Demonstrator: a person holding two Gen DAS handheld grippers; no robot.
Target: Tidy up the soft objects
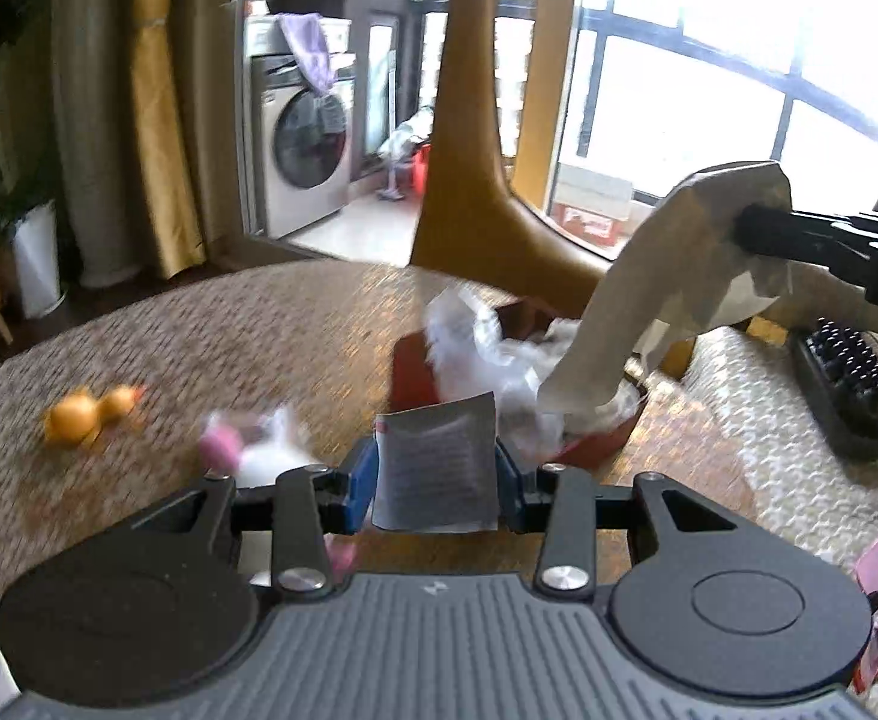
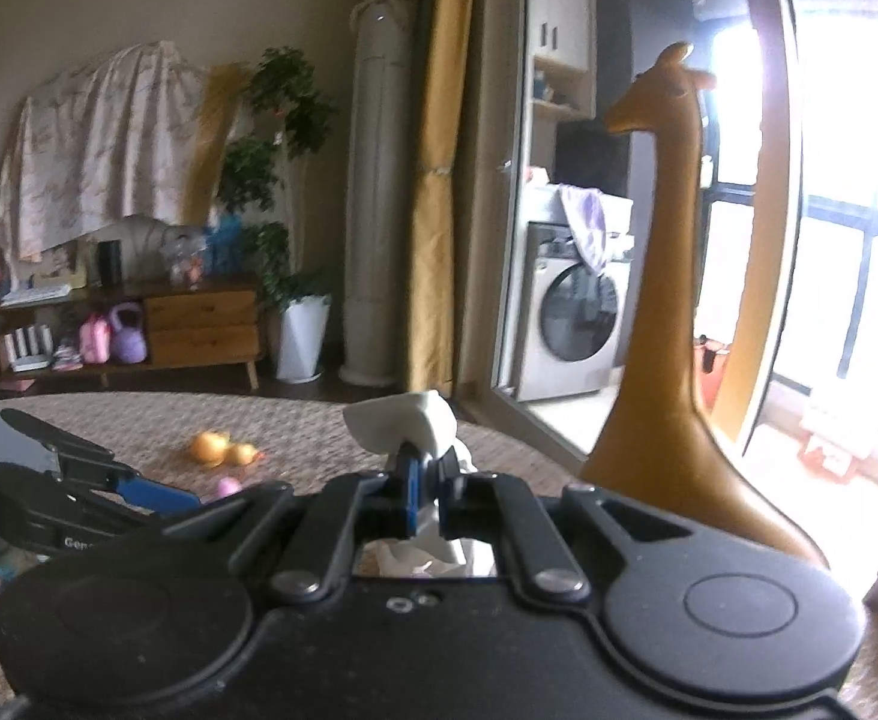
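Overhead, right gripper [image 2: 423, 480] jaws clamped on tissue [image 1: 673, 276] above red box [image 1: 414, 372], left gripper [image 1: 435, 474] jaws pinching paper slip [image 1: 432, 468].

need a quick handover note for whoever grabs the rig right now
Left tool: shut on a small printed packet.
Right tool: shut on a tissue, held above the red box, its lower end reaching into it.
Box already holds crumpled plastic wrap.
Left on the rug: orange duck, pink and white soft toy, black brush by the giraffe statue.
Probably next: drop the tissue and packet in, then collect the toys.
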